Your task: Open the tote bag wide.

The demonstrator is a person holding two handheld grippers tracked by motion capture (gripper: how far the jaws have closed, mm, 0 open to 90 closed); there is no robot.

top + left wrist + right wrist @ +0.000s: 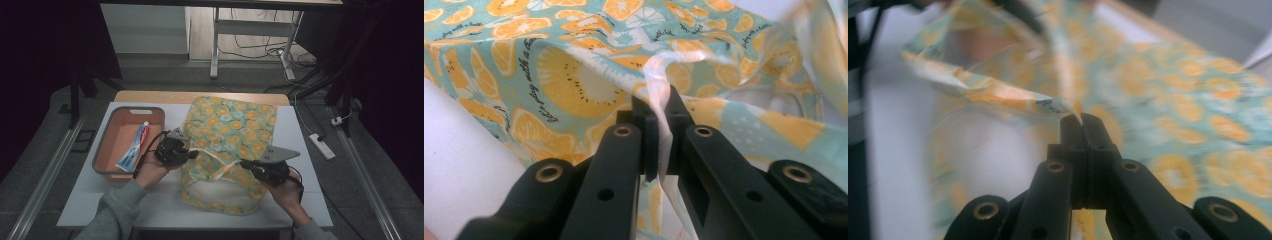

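A teal cloth bag (230, 125) printed with orange citrus slices lies on the white table (160, 205), its mouth toward the person. My left gripper (191, 153) is at the left side of the mouth. In the left gripper view the left gripper (657, 107) is shut on a pale strap of the bag (574, 85). My right gripper (243, 163) is at the right side of the mouth. In the right gripper view, which is blurred, the right gripper (1081, 120) is shut on the rim of the bag (1198, 100), lifted off the table.
An orange basin (107, 150) stands at the table's left with a toothpaste tube (134, 147) lying in it. Beyond the table's far edge is a desk frame (215, 45), and a white power strip (322, 146) lies on the floor to the right.
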